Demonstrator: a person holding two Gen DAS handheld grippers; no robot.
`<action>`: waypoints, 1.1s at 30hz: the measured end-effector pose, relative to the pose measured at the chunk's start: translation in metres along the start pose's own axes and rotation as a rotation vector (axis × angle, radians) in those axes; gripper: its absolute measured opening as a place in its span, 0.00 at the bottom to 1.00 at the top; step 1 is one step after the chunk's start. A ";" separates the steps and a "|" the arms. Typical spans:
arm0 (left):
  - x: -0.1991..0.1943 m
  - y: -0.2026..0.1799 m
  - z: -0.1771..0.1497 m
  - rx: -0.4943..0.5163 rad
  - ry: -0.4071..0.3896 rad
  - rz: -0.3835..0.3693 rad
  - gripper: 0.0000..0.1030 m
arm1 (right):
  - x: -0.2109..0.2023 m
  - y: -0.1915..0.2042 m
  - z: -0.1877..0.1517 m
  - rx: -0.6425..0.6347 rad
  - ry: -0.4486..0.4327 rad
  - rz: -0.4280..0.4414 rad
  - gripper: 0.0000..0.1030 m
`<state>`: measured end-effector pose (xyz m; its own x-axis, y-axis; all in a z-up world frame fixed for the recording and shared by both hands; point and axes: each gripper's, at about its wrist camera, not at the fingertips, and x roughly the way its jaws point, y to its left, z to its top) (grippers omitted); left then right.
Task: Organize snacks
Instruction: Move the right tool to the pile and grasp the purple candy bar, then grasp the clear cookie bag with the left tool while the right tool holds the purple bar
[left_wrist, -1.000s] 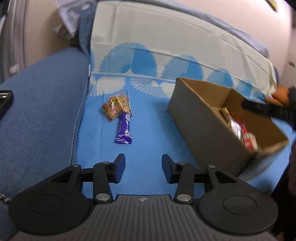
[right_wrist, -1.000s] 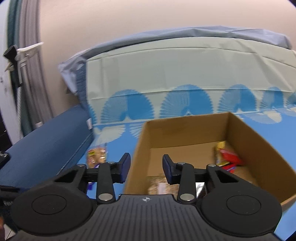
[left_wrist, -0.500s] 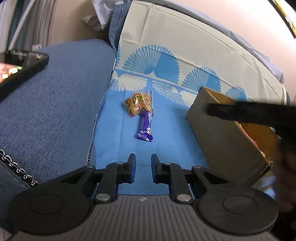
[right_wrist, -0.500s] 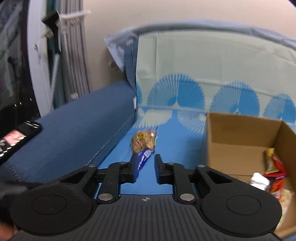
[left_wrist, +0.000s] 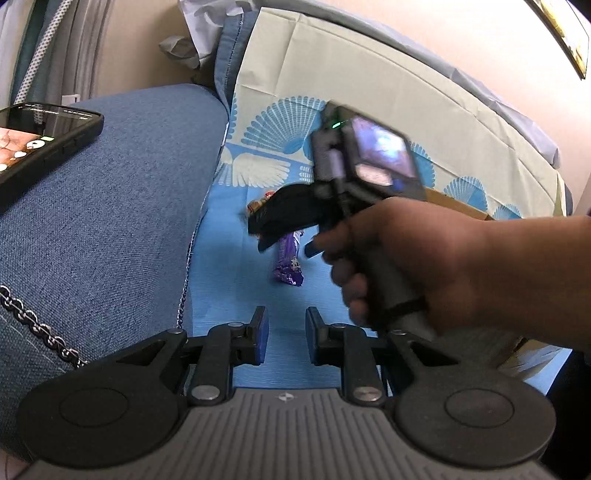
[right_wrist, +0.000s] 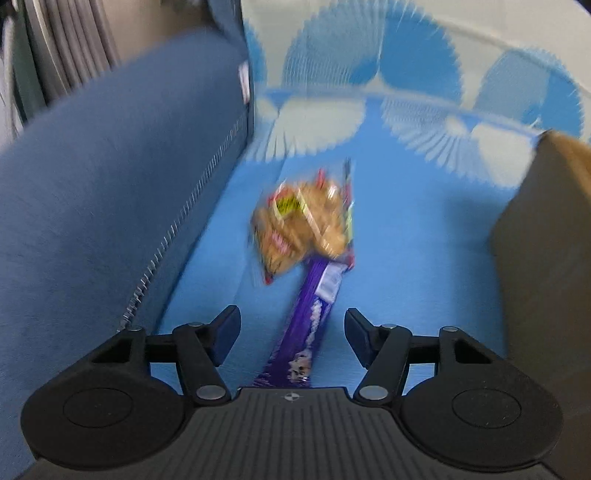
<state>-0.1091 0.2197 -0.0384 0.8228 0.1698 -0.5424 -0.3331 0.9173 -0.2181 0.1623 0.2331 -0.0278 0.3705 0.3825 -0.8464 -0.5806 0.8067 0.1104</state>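
The right hand-held gripper is spread wide and empty, with the purple chocolate bar lying lengthwise between its fingers, the biscuit packet just beyond. Lower squarely and close across the bar's narrow width. The left hand-held gripper hangs back, partly open and empty.

Your right hand-held gripper straddles the purple bar with room either side; cardboard box walls your right, blue sofa arm your left, cracker packet dead ahead.
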 end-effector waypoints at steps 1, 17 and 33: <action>0.000 0.000 0.000 0.001 0.001 -0.002 0.25 | 0.004 0.003 -0.001 -0.013 0.017 -0.007 0.50; -0.004 0.000 -0.001 0.017 0.009 -0.013 0.26 | -0.086 -0.039 -0.095 -0.060 0.084 0.052 0.15; 0.013 -0.005 0.005 0.006 0.091 -0.006 0.50 | -0.116 -0.047 -0.162 -0.133 0.044 0.120 0.24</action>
<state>-0.0949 0.2188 -0.0404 0.7792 0.1315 -0.6128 -0.3255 0.9204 -0.2165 0.0291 0.0781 -0.0190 0.2627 0.4498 -0.8536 -0.7106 0.6886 0.1442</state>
